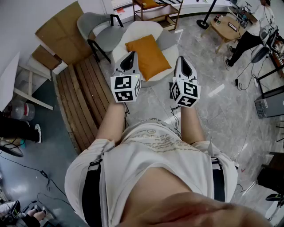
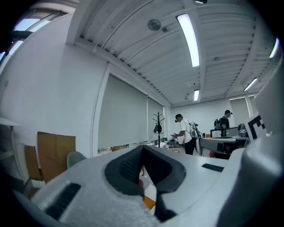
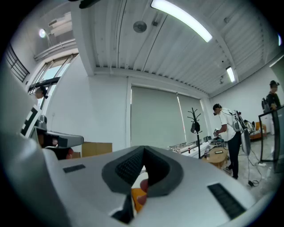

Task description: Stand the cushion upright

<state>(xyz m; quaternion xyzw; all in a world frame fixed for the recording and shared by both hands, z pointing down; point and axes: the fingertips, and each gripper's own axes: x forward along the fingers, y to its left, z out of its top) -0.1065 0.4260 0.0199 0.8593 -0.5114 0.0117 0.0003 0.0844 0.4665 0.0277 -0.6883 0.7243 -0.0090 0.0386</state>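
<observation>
An orange cushion (image 1: 148, 55) lies flat and tilted on a white round seat (image 1: 133, 32) just beyond my two grippers. My left gripper (image 1: 129, 55) is held level at the cushion's left edge, jaws shut with nothing in them. At the cushion's right side, my right gripper (image 1: 183, 60) is likewise level and shut on nothing. In the left gripper view the closed jaws (image 2: 143, 150) fill the lower frame, with a sliver of the orange cushion (image 2: 149, 203) below them. The right gripper view shows the same: closed jaws (image 3: 144, 154) and a bit of orange cushion (image 3: 135, 195) under them.
A grey chair (image 1: 101, 31) stands left of the white seat, with cardboard sheets (image 1: 62, 26) against the wall. A slatted wooden platform (image 1: 84, 95) lies to the left. A wooden shelf (image 1: 157, 9), a low table (image 1: 224, 24) and a person (image 1: 248, 33) are beyond. Cables run over the floor.
</observation>
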